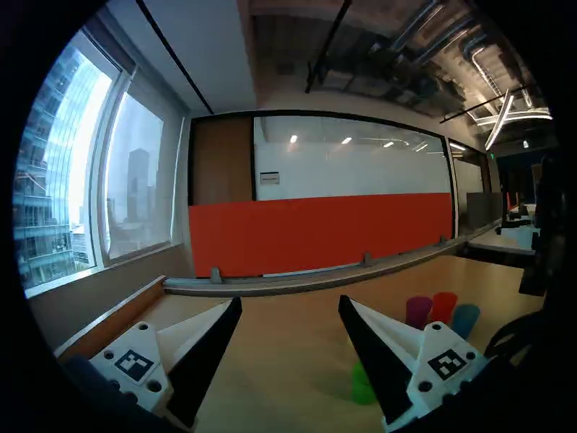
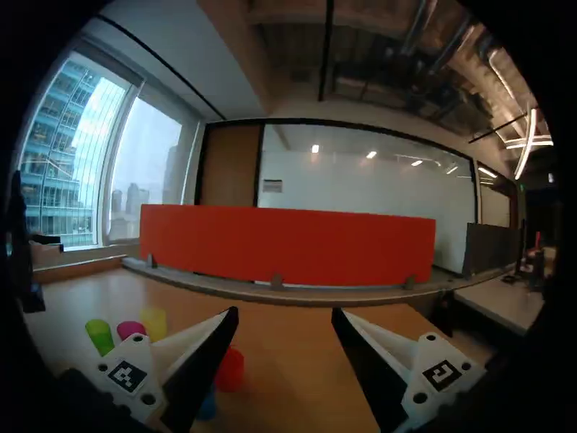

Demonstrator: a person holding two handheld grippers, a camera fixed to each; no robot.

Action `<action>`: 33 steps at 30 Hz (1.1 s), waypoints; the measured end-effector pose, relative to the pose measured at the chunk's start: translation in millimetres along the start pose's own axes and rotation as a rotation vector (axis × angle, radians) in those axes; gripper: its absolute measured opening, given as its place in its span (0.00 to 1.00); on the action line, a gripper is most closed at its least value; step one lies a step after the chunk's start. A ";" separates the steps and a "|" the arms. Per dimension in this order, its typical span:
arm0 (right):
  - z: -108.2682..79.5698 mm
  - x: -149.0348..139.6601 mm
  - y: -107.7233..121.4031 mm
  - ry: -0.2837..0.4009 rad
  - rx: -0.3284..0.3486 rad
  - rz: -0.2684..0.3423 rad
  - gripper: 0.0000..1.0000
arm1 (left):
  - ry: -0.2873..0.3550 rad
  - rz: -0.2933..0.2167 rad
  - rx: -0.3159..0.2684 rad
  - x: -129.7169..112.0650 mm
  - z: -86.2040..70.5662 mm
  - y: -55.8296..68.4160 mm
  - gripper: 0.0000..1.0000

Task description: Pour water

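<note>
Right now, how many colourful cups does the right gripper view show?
5: a green plastic cup, a pink plastic cup and a yellow plastic cup grouped at left; a red plastic cup and a blue plastic cup peek past the tongs. Others may hide.

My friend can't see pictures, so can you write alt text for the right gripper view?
The right gripper hangs over a wooden table, jaws open and empty. At lower left stand a green cup, pink cup and yellow cup; a red cup and blue cup peek from behind one jaw. An orange divider stands behind.
</note>
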State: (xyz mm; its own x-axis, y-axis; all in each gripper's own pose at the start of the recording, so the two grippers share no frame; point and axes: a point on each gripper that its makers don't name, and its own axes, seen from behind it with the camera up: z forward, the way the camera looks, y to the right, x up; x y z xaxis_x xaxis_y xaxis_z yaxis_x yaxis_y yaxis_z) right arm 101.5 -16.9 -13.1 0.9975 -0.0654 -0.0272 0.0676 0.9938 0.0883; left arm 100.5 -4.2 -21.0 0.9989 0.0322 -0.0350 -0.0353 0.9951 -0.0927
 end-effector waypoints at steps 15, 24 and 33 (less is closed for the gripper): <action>-7.5 14.5 9.2 0.070 -0.100 0.019 1.00 | 0.047 -0.006 0.055 7.8 -4.5 1.4 1.00; -11.7 1.2 -0.9 0.060 -0.095 -0.015 1.00 | 0.053 -0.015 0.040 -0.5 -3.8 15.3 1.00; -14.7 -10.9 2.1 0.047 -0.112 -0.007 1.00 | 0.059 0.006 0.048 -14.7 -5.9 22.4 1.00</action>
State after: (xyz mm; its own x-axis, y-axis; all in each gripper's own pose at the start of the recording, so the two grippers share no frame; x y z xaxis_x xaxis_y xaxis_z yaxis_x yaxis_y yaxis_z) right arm 90.4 -12.7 -27.2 0.9947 -0.0704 -0.0748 0.0687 0.9973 -0.0241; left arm 84.9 17.1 -28.4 0.9950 0.0335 -0.0942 -0.0379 0.9983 -0.0451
